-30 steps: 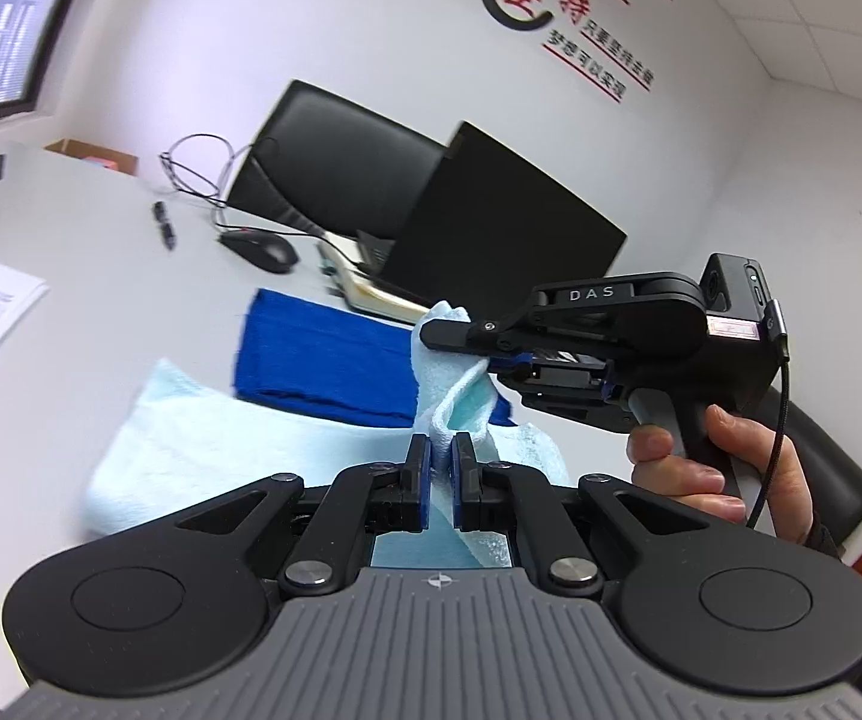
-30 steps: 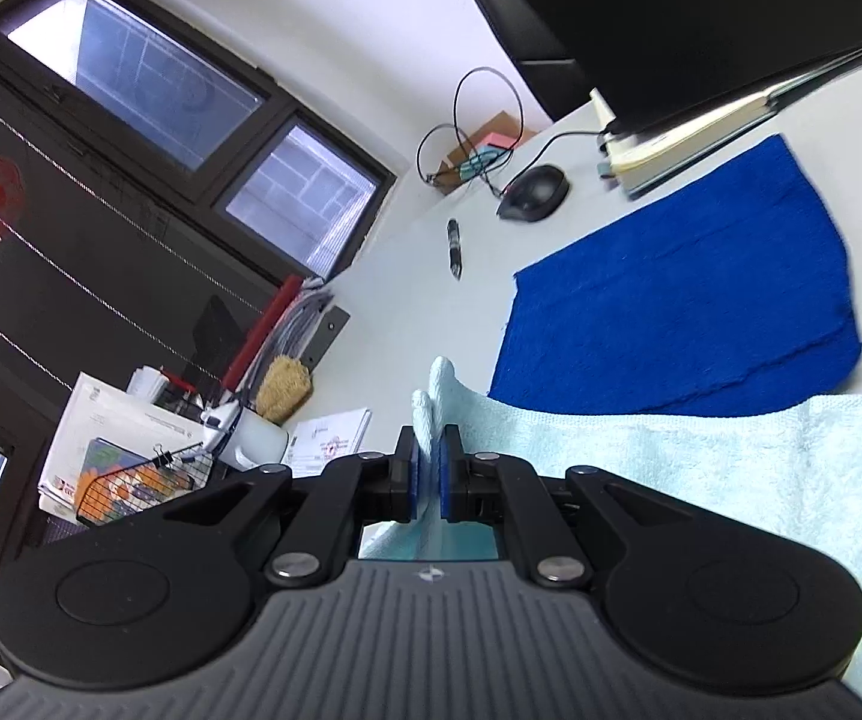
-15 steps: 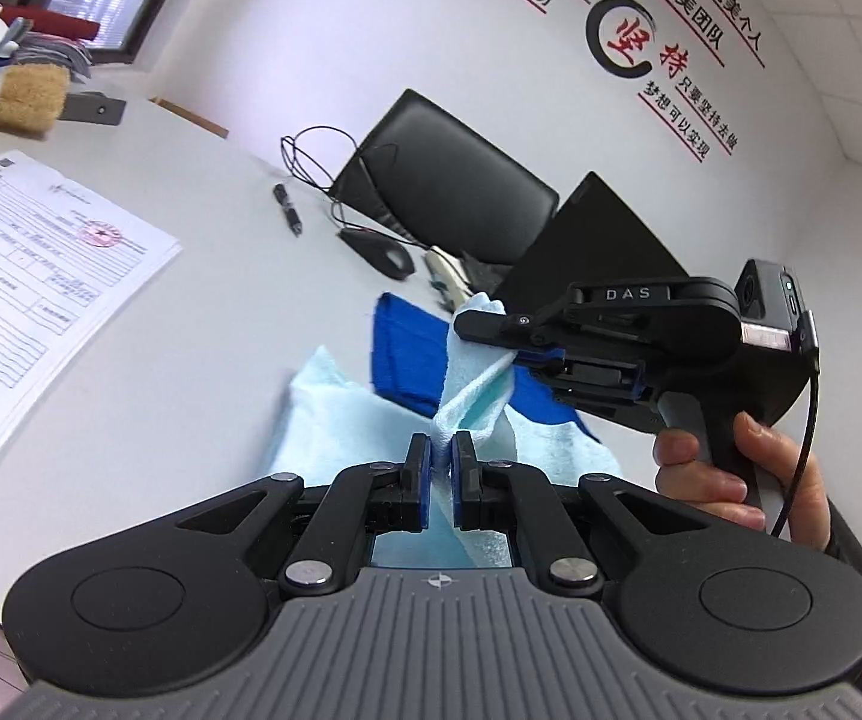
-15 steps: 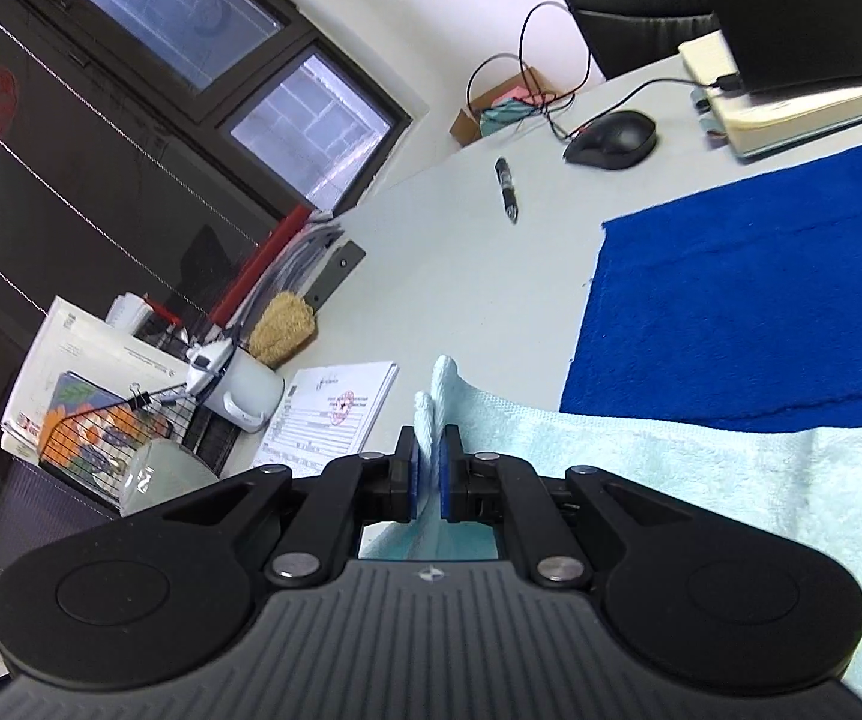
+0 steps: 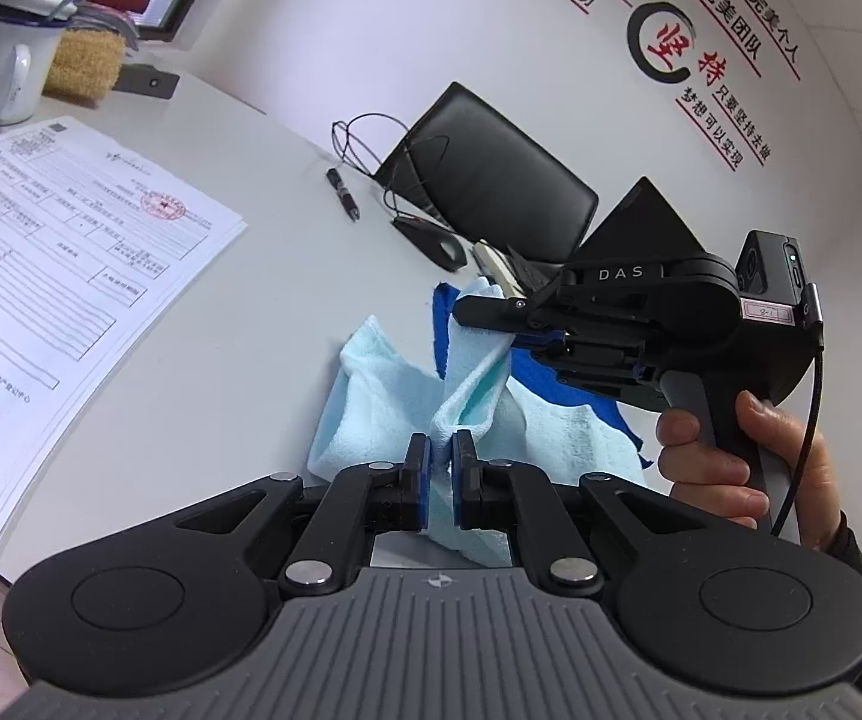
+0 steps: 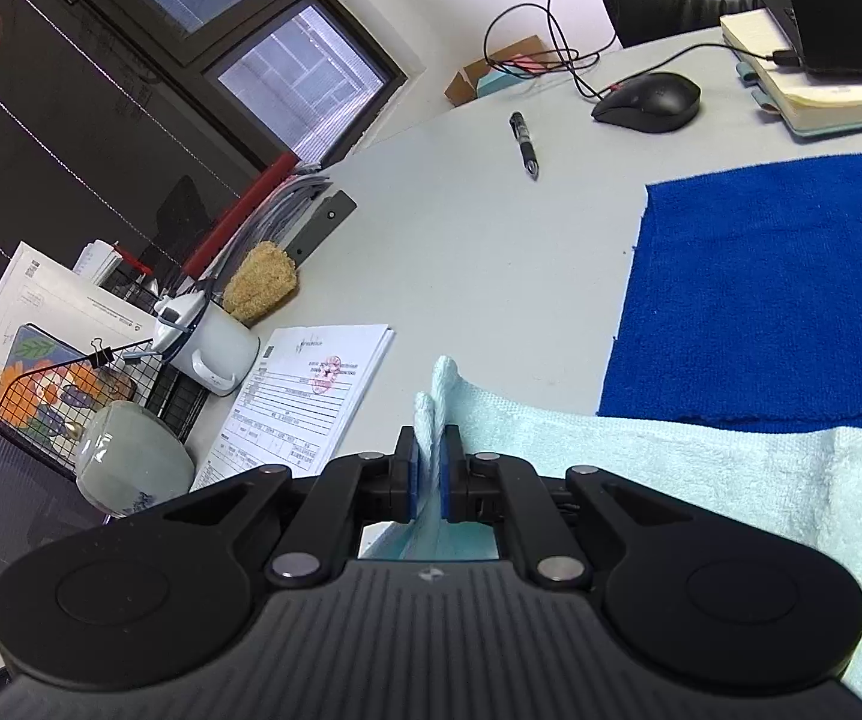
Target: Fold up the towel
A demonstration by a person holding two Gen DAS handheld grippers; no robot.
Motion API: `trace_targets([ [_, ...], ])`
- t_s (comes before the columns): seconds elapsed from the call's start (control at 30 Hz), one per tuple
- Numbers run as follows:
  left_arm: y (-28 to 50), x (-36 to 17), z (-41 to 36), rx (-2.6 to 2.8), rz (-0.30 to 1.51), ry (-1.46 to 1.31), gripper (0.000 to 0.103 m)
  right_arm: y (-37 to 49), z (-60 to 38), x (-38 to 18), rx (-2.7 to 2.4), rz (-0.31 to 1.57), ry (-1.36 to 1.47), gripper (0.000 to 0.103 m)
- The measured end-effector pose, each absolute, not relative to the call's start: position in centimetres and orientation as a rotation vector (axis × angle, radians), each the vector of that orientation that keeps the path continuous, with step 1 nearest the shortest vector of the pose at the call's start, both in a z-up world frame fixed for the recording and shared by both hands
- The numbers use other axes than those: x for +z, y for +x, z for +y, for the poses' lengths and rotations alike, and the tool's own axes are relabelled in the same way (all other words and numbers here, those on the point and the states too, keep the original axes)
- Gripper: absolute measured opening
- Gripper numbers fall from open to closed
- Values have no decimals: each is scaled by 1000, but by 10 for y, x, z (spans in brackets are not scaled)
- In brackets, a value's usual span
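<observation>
A light blue towel (image 5: 371, 396) lies partly folded on the white table, its near edge lifted. My left gripper (image 5: 442, 447) is shut on one corner of it. In the left wrist view the right gripper (image 5: 479, 307), held by a hand (image 5: 725, 468), pinches the other lifted corner just ahead. In the right wrist view that right gripper (image 6: 428, 447) is shut on the towel (image 6: 701, 468), which stretches away to the right. A dark blue towel (image 6: 779, 288) lies flat beyond it, its near edge under the light one.
Stacked printed papers (image 5: 65, 252) lie at the left, with a white mug (image 5: 2, 54) and brush behind. A pen (image 6: 524, 141), a black mouse (image 6: 650, 99), cables, a notebook (image 6: 815, 81) under a laptop, and a black chair (image 5: 491, 180) sit farther back. A wire basket (image 6: 65, 390) stands at the table's left edge.
Both grippers, still pinching the towel corners, have carried them leftward across the table towards the papers. The light blue towel has doubled over itself and uncovered more of the dark blue towel.
</observation>
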State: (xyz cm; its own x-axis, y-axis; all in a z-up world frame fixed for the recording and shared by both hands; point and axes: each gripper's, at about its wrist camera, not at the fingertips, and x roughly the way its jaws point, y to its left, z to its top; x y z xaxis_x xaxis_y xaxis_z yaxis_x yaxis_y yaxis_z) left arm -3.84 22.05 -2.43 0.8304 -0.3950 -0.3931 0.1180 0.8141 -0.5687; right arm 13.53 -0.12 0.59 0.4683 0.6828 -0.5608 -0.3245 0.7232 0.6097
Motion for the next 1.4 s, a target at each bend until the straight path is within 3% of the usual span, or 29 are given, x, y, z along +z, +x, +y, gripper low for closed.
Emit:
trace_targets([
  [0.4, -37, -28, 234, -228, 544, -562, 10, 142, 25, 3, 619, 897, 392, 9],
  [0.5, -36, -33, 240, -198, 551, -565, 10, 145, 28, -1, 616, 885, 383, 14],
  [0.77, -43, -25, 244, -151, 518, -527, 23, 137, 19, 16, 660, 790, 394, 34],
  [1.4, -7, -3, 198, -157, 556, -216, 26, 92, -53, 25, 544, 731, 278, 35],
])
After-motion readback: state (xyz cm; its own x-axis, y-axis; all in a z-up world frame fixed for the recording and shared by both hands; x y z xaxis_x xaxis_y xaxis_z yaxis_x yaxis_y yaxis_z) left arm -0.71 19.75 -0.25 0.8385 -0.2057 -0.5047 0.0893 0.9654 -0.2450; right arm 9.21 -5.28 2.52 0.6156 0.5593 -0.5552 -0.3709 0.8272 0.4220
